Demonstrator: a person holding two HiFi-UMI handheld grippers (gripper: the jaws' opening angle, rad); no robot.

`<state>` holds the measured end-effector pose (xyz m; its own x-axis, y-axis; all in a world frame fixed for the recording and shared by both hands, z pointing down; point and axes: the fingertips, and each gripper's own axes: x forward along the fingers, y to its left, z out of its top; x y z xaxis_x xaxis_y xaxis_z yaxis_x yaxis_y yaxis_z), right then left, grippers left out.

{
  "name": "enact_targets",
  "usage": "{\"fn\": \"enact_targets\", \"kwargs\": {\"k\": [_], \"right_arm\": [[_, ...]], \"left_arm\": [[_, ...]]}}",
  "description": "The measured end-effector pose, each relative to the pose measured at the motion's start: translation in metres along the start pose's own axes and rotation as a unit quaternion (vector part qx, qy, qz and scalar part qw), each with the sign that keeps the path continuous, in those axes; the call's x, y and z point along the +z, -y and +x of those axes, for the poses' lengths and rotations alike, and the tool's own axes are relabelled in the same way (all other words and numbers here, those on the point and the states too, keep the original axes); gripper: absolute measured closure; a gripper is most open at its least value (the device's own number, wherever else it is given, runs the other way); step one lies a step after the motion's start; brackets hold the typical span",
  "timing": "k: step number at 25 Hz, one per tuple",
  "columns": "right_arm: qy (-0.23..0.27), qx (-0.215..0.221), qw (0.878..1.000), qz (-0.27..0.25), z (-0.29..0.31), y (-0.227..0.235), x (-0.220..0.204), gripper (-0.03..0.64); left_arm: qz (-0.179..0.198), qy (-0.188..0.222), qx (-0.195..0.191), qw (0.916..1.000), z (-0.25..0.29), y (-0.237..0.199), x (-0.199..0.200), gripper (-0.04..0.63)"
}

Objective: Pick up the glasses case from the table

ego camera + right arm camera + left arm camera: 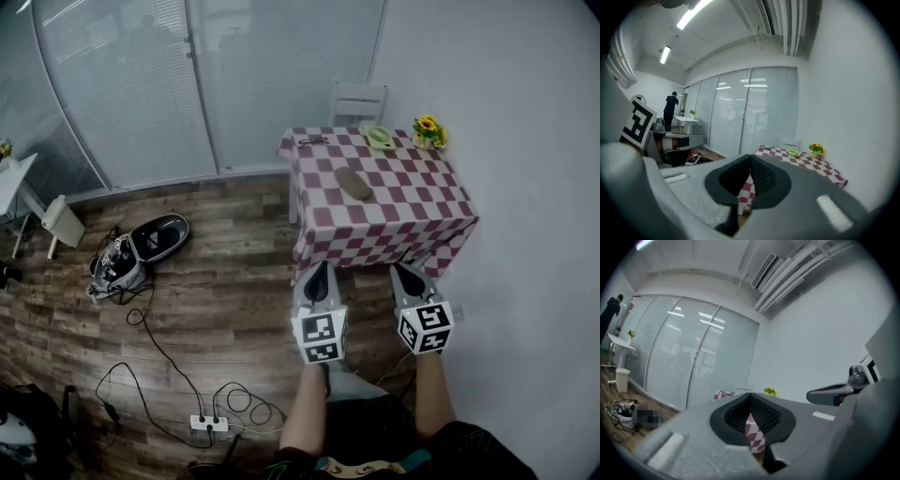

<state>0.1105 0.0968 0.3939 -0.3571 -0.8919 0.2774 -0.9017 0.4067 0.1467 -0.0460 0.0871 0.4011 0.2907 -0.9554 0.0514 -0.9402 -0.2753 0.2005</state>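
Observation:
The glasses case (352,183), a brownish oval, lies near the middle of the table with the red-and-white checkered cloth (412,220). Both grippers hang in front of the table's near edge, apart from the case. In the head view my left gripper (321,270) is shut and empty, and my right gripper (403,274) beside it is also shut and empty. The left gripper view shows its jaws (750,395) closed tip to tip, with the cloth seen beyond them. In the right gripper view the jaws (750,157) are closed too and point toward the table (820,168).
On the table's far side lie a pair of glasses (312,140), a green object (379,138) and yellow flowers (427,129). A white chair (358,101) stands behind. On the wooden floor to the left are an open black case (150,246), cables and a power strip (211,423).

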Motion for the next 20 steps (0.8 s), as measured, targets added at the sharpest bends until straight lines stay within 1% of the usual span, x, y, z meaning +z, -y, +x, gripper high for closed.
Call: {"fn": "enact_targets", "kwargs": {"k": [4, 8, 14, 17, 20], "right_arm": [[-0.008, 0.011, 1.0, 0.007, 0.035, 0.02, -0.002, 0.612], [-0.033, 0.026, 0.999, 0.01, 0.072, 0.04, -0.019, 0.612], [-0.063, 0.041, 0.997, 0.024, 0.128, 0.083, -0.043, 0.612], [-0.069, 0.048, 0.996, 0.034, 0.157, 0.105, -0.048, 0.612], [-0.068, 0.058, 0.995, 0.049, 0.183, 0.121, -0.047, 0.612]], "left_arm": [[0.001, -0.021, 0.022, 0.9996, 0.03, -0.012, -0.015, 0.584], [-0.007, -0.044, 0.045, 0.998, 0.066, -0.023, -0.036, 0.584], [-0.013, -0.083, 0.059, 0.9947, 0.126, -0.021, -0.07, 0.584], [-0.009, -0.098, 0.068, 0.9929, 0.154, -0.021, -0.08, 0.584], [0.002, -0.108, 0.076, 0.9913, 0.177, -0.023, -0.079, 0.584]]}}
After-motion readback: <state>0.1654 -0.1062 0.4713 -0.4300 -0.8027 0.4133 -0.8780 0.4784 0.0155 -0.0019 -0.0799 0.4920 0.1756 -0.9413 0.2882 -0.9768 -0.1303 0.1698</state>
